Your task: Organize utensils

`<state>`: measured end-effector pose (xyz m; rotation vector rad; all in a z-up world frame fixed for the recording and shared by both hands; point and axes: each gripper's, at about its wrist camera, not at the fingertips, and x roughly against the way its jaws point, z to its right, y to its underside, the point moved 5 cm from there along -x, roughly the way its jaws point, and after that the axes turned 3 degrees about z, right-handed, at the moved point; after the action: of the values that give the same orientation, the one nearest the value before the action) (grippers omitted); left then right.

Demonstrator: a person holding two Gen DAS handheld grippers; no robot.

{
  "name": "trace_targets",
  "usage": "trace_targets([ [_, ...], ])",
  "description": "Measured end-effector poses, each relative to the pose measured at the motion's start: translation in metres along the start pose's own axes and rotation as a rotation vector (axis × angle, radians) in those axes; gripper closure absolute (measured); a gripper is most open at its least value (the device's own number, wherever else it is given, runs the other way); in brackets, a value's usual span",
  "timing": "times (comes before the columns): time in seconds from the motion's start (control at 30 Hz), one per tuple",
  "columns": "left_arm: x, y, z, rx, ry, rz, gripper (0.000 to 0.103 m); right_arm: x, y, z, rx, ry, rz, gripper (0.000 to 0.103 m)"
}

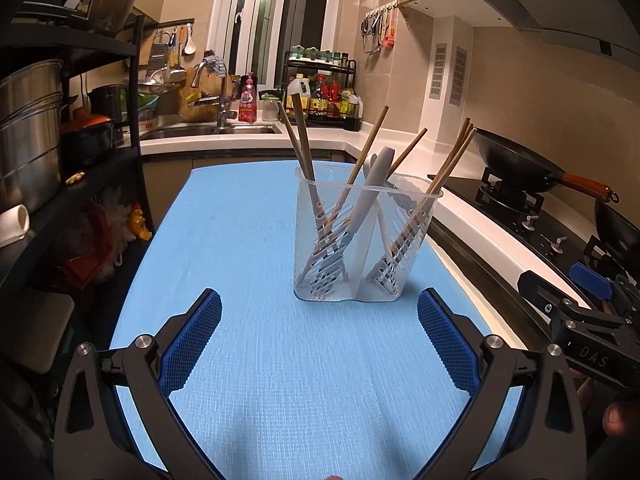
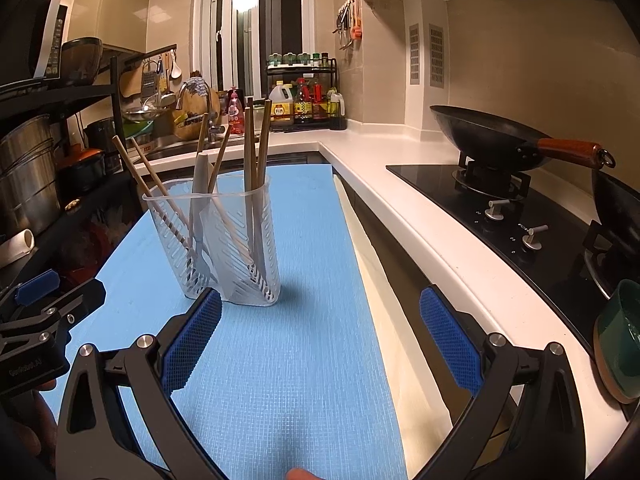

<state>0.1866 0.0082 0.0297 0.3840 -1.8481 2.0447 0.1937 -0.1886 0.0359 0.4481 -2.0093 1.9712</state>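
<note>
The left gripper [image 1: 319, 340] and the right gripper [image 2: 320, 338] both hover spread wide, holding nothing, over the blue mat [image 1: 248, 240]. Ahead of them the clear utensil holder [image 1: 362, 240] stands upright, holding chopsticks [image 1: 452, 164] and what seems a grey-handled fork [image 2: 199, 216].

Right gripper [image 1: 592, 356], showing at the right edge of the left wrist view, is carrying white letters "DAS" on its black body. Left gripper [image 2: 36, 364], showing at the left edge of the right wrist view, is carrying faint print reading roughly "GenRobot.AI", partly blurred. Far ahead of the right gripper, a yellow label on the oil jug [image 2: 281, 109] is showing dark characters, too small to read. Other bottle labels are staying illegible.
</note>
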Motion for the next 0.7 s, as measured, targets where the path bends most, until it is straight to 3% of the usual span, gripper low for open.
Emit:
trace_targets([
  [0.7, 0.0005, 0.0014, 0.0024, -0.012, 0.008, 0.006, 0.008, -0.0004, 0.0009, -0.002, 0.015, 0.0, 0.006, 0.005],
])
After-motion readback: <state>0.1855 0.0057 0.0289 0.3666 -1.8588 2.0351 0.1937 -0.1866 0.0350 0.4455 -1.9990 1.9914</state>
